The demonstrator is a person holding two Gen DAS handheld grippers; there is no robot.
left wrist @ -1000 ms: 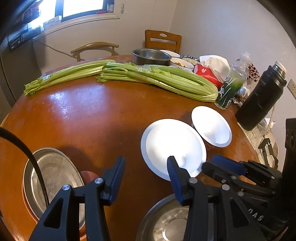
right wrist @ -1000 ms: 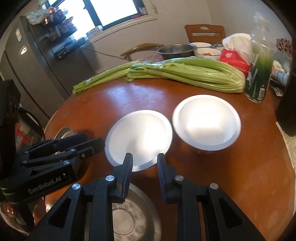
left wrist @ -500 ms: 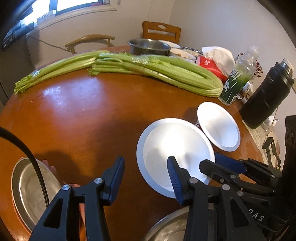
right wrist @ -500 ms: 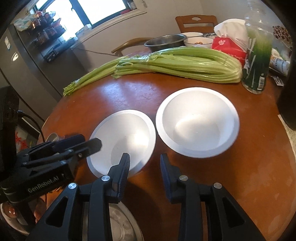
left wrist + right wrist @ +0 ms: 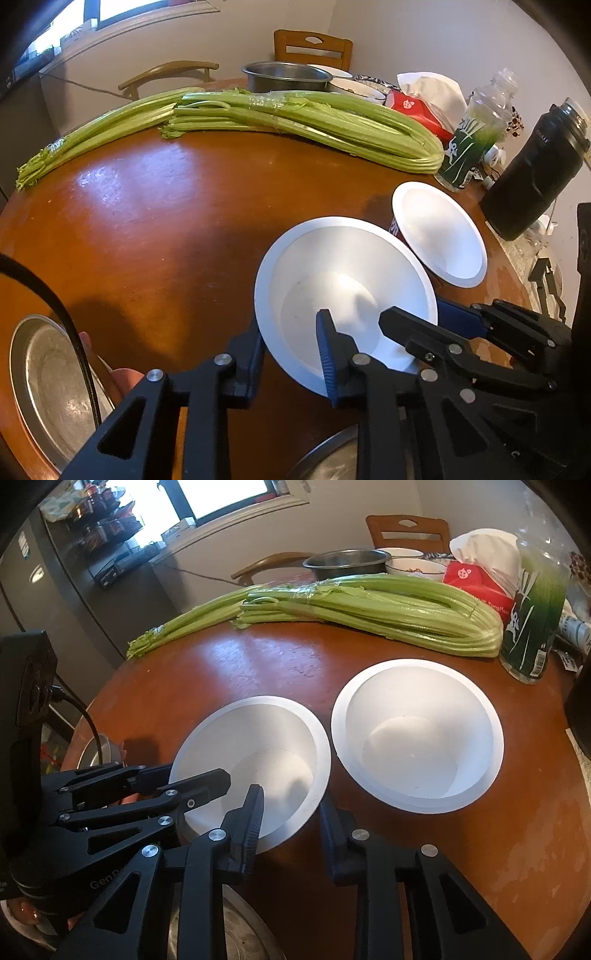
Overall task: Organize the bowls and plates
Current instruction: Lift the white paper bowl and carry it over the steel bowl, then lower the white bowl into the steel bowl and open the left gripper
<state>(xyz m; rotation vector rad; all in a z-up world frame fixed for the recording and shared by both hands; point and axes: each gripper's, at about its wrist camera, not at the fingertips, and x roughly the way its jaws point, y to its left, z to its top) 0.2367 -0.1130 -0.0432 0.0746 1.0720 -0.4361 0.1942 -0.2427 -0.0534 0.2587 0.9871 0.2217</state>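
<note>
Round and brown, the wooden counter [image 5: 155, 221] carries two white bowls side by side, with long celery stalks [image 5: 295, 122] lying across its far half. Both grippers straddle the rim of the nearer white bowl [image 5: 332, 280]. The left gripper [image 5: 291, 354] has one finger inside the bowl and one outside, spread apart around its near-left wall (contact with the rim cannot be told). The right gripper [image 5: 291, 819] sits the same way on the bowl's near-right edge, fingers open. The second white bowl [image 5: 417, 738] stands just beside it. A green bottle [image 5: 469, 147] and black flask [image 5: 532, 173] stand beyond.
</note>
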